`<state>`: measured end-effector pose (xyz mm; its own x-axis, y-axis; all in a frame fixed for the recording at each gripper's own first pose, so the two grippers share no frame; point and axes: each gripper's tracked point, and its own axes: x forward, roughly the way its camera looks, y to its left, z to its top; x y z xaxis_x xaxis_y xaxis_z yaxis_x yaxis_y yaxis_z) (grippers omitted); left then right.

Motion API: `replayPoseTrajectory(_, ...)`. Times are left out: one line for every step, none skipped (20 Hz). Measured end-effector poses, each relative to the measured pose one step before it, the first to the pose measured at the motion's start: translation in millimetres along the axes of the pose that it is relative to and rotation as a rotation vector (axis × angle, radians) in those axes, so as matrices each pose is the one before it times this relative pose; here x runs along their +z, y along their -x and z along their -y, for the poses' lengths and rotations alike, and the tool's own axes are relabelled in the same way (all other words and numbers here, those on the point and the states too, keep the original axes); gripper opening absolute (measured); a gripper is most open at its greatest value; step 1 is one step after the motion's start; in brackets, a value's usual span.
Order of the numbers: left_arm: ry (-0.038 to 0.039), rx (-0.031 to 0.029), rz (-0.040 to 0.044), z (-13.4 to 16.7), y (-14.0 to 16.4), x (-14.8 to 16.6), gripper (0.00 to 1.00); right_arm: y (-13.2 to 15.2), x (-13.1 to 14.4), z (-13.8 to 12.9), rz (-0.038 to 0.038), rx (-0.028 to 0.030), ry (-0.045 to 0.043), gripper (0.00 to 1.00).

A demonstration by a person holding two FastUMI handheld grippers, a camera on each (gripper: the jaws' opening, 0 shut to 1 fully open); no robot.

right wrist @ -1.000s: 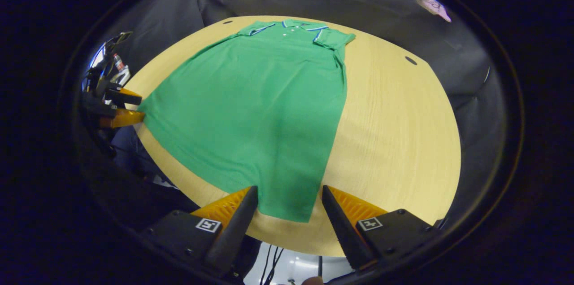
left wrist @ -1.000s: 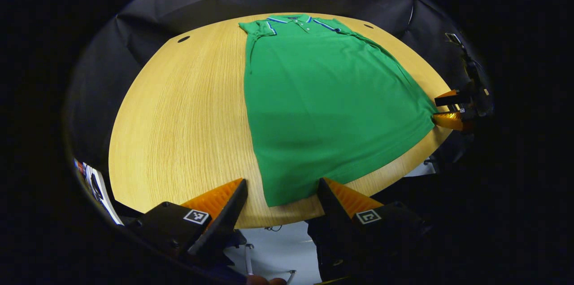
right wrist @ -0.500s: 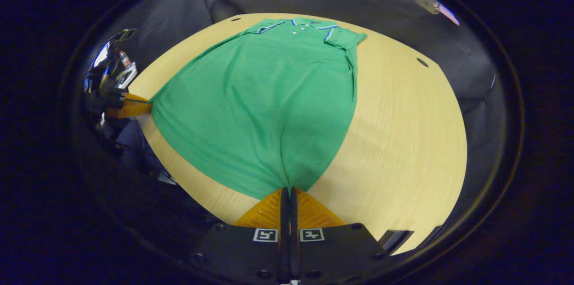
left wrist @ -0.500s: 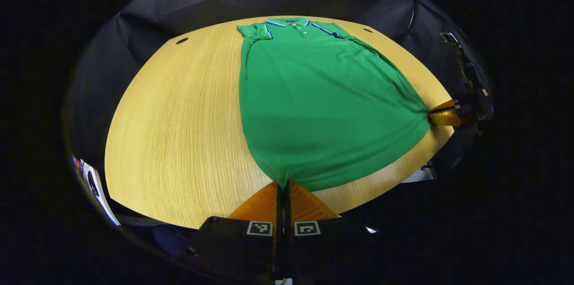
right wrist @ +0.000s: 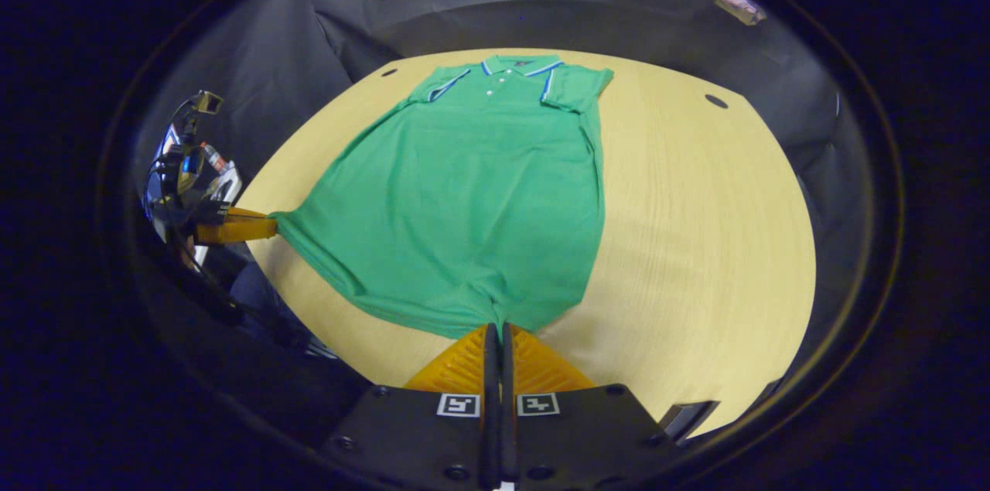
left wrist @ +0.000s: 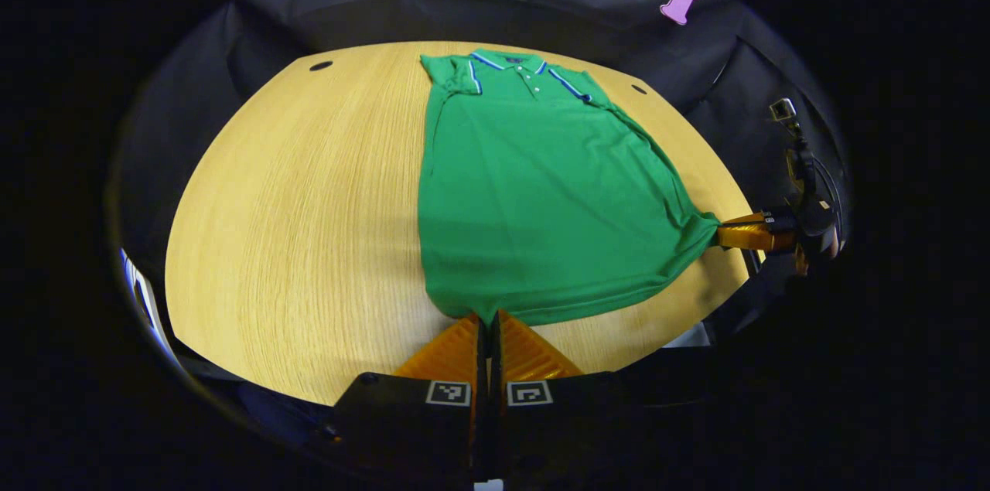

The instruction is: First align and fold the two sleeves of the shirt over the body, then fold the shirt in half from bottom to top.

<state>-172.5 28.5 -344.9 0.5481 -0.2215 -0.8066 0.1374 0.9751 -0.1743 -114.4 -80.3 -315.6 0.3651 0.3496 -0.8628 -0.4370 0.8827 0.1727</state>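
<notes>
A green shirt (left wrist: 534, 189) lies flat on the wooden table (left wrist: 294, 228), collar toward the top of the frame. The left gripper (left wrist: 487, 318) and right gripper (right wrist: 497, 326) each pinch a bottom hem corner, jaws closed on the cloth.

pale wooden table (left wrist: 294, 228) carries 1 green shirt (left wrist: 534, 197).
</notes>
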Motion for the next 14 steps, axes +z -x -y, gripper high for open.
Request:
replayPoseTrajectory(-0.00387,-0.00619,0.02122,1.57,1.22,11.30,0.03,0.98,9.12,0.84,0.01562,0.00225,-0.00676,0.03)
replayPoseTrajectory(0.01211,-0.01711,0.01465,3.01,0.66,8.68,0.03,1.97,10.36,-0.06,0.01695,0.00617,-0.00899,0.03)
replayPoseTrajectory(0.01603,-0.02028,0.02169,4.80,0.45,9.80,0.04,1.46,10.36,0.72,0.02003,0.00204,-0.00700,0.03)
replayPoseTrajectory(0.00472,-0.00460,0.01951,0.06,0.62,10.61,0.03,1.77,11.04,0.40,0.01830,0.00398,-0.00658,0.03)
replayPoseTrajectory(-0.00374,0.00346,0.01917,-2.61,-0.60,11.12,0.03,1.67,10.88,0.83,0.02201,0.00154,-0.00351,0.03)
replayPoseTrajectory(-0.00175,0.00247,0.01614,-1.84,1.06,9.59,0.03,1.93,12.47,1.21,0.02251,-0.00007,-0.00139,0.03)
replayPoseTrajectory(0.00428,0.00163,0.02191,-1.87,0.55,10.82,0.03,0.38,8.62,0.63,0.01794,-0.00131,-0.00204,0.03)
replayPoseTrajectory(0.00756,0.00168,0.01753,-1.18,-0.18,10.95,0.03,1.45,11.05,1.47,0.01868,0.00029,-0.00516,0.02)
replayPoseTrajectory(0.00700,0.00249,0.02176,-1.21,-0.28,14.20,0.03,-0.30,10.72,1.26,0.01963,-0.00053,-0.00768,0.03)
replayPoseTrajectory(-0.00097,0.00337,0.01973,-2.56,-0.29,11.97,0.03,0.04,9.27,2.03,0.01450,-0.00122,-0.00801,0.03)
replayPoseTrajectory(0.00015,0.00315,0.01815,-3.73,-1.08,11.29,0.03,-0.57,8.56,3.08,0.01211,-0.00671,-0.00631,0.03)
replayPoseTrajectory(0.00379,0.00666,0.02162,-3.93,-2.28,10.99,0.03,-1.27,9.86,2.08,0.01338,0.00092,-0.00769,0.03)
replayPoseTrajectory(0.00693,0.00636,0.02183,-4.18,-2.47,12.86,0.03,-1.73,9.38,1.38,0.01281,0.00114,-0.00949,0.03)
replayPoseTrajectory(0.00939,0.00349,0.02397,-2.71,-4.92,13.62,0.03,-1.95,10.91,1.71,0.00894,0.00224,-0.00959,0.03)
